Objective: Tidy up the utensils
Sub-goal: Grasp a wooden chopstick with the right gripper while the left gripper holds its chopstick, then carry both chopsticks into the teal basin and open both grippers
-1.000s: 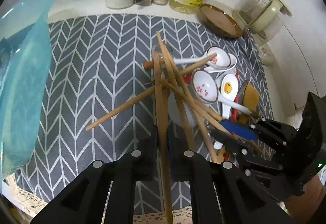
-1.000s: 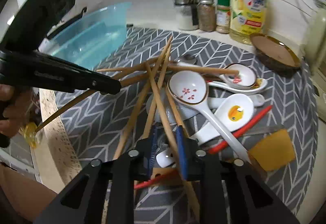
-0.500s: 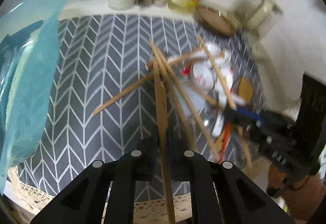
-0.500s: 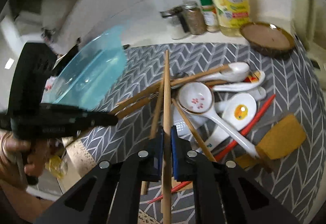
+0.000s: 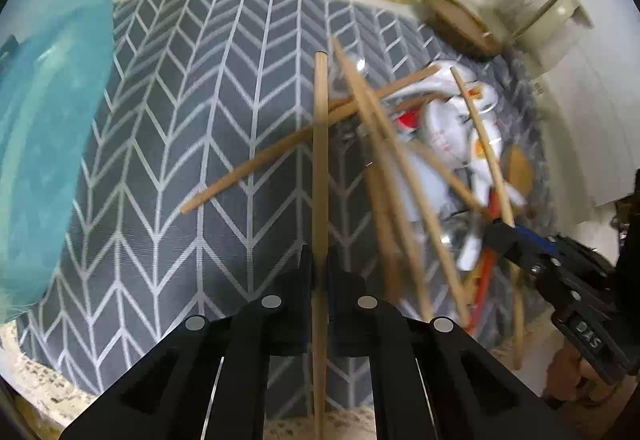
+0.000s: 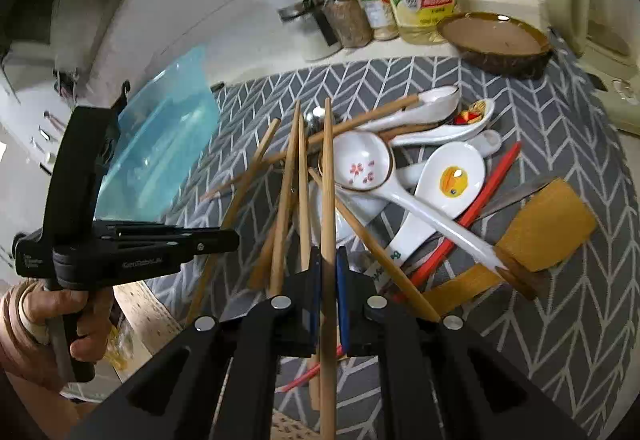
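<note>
A translucent blue plastic basin (image 5: 48, 128) is seen at the left edge of the grey chevron-patterned mat (image 5: 208, 88). Right of the basin, over the mat's near edge, the black left gripper (image 5: 320, 272) is clamped nearly shut on a light wooden chopstick (image 5: 320, 160), which is held upright between the pads and points away across the mat. Further right, on the mat's right half, a loose pile of wooden chopsticks (image 6: 288, 176) is lain crosswise over white ceramic soup spoons (image 6: 444, 192), with a red chopstick (image 6: 492, 188) and a wooden spatula (image 6: 548, 224) at the pile's right side. Above the near side of that pile the black right gripper (image 6: 328, 272) is closed almost fully on another wooden chopstick (image 6: 327, 176), gripped between its blue-lined pads. The right jaws have just been closing onto this stick.
</note>
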Demonstrator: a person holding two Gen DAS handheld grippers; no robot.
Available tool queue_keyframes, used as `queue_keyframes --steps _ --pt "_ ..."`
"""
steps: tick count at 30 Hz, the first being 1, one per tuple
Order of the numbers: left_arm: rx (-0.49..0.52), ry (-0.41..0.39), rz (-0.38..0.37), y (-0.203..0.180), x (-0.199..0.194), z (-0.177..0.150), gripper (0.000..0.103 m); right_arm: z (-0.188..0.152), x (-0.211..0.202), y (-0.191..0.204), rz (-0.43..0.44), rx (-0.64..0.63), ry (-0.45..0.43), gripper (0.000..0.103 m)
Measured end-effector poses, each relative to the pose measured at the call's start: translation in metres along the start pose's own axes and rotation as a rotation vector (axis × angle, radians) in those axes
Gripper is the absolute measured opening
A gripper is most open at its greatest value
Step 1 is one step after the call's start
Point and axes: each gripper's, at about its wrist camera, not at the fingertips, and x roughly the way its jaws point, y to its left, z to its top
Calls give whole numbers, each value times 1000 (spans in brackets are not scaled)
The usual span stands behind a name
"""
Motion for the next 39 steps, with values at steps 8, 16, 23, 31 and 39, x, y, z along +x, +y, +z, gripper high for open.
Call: queue_keyframes --steps 8,16,23,31,39 --pt "7 -195 -93 8 -123 17 8 51 -44 54 96 78 -116 8" --pt "11 -301 68 118 -197 46 8 126 7 176 250 131 -159 8" --pt "-39 -174 96 203 -152 55 8 142 117 222 166 273 -41 8" --pt "-62 -80 51 228 -110 61 9 143 184 255 -16 256 125 8" --pt "-109 -100 65 230 -118 56 24 140 186 255 -71 217 212 9"
